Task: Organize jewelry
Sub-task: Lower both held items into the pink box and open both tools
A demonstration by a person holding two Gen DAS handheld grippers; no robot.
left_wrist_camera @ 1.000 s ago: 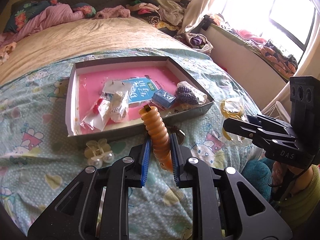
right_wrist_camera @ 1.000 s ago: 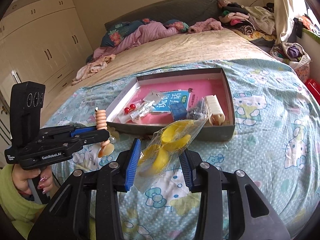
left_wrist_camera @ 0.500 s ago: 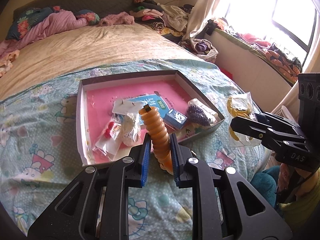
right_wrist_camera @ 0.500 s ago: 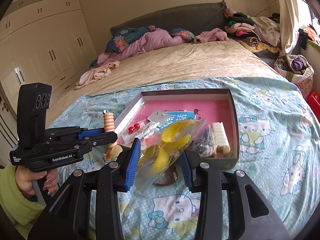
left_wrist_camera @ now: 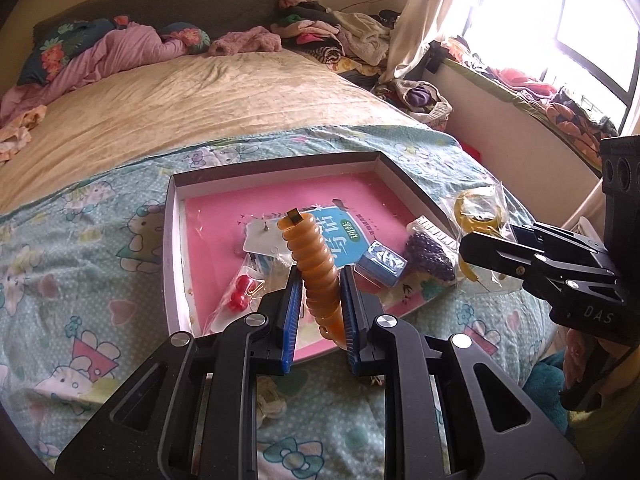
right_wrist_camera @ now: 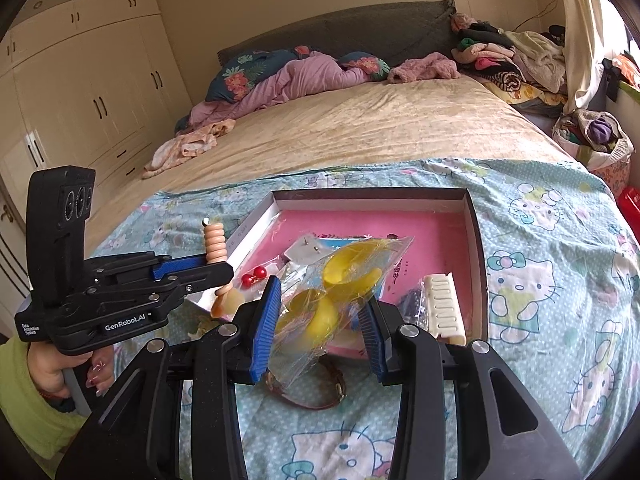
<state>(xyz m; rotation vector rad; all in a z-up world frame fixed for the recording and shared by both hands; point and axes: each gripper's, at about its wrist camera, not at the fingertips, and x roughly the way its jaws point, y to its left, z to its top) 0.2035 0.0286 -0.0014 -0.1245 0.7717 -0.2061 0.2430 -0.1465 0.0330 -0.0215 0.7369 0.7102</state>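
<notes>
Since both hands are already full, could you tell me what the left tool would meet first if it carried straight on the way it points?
Probably the pink floor of the box, near the white earring card. The left tool angles down over the box's near edge, holding the orange hair clip. Depth is hard to judge.

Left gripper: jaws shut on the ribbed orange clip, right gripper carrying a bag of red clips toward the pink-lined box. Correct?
One error: the bag in the right gripper holds yellow clips, not red, as the right wrist view shows. The rest stands: left gripper jaws are shut on the ribbed orange clip, near the pink-lined box.
</notes>
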